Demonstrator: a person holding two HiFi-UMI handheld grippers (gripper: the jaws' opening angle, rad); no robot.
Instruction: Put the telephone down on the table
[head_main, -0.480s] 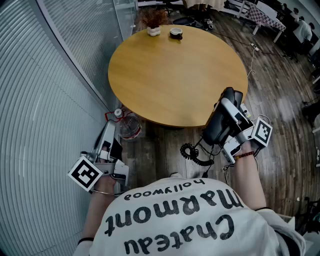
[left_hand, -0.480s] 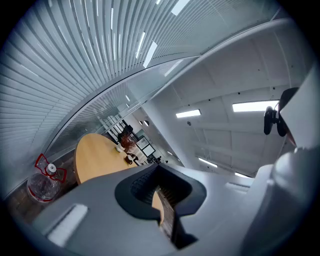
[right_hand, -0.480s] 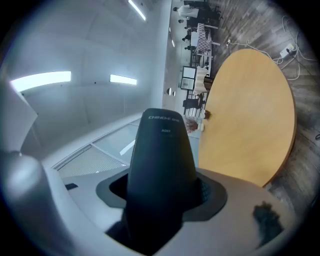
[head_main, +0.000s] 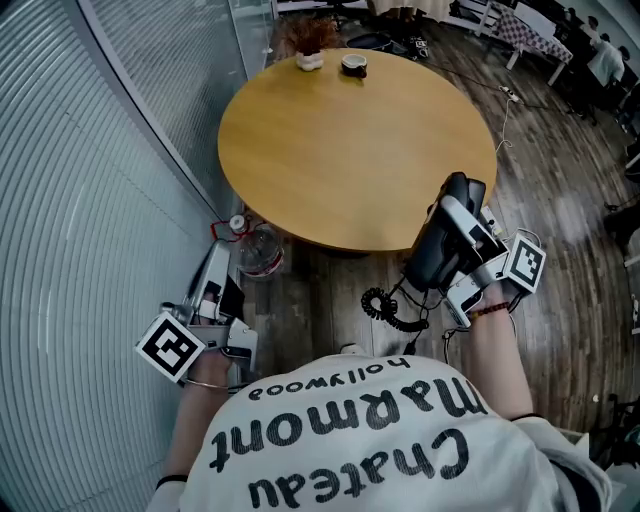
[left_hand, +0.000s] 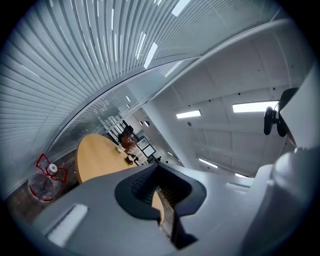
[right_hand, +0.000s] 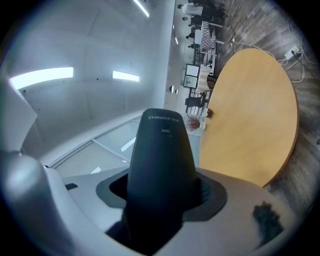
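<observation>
The black telephone (head_main: 436, 252) is off the table, clamped in my right gripper (head_main: 462, 222) just past the near right edge of the round wooden table (head_main: 350, 140). Its coiled cord (head_main: 386, 306) dangles below, over the floor. In the right gripper view the telephone (right_hand: 162, 160) stands up between the jaws of that gripper (right_hand: 162, 197), and the table (right_hand: 250, 125) lies beyond to the right. My left gripper (head_main: 213, 272) hangs low at the left beside the glass wall, shut with nothing in it. Only a thin slit shows between its pads (left_hand: 160, 200).
A small potted plant (head_main: 308, 45) and a little cup (head_main: 352, 65) sit at the table's far edge. On the floor by the table's left side stands a clear water bottle (head_main: 256, 250) with a red cap. A ribbed glass wall (head_main: 90, 200) runs along the left. Wooden floor lies to the right.
</observation>
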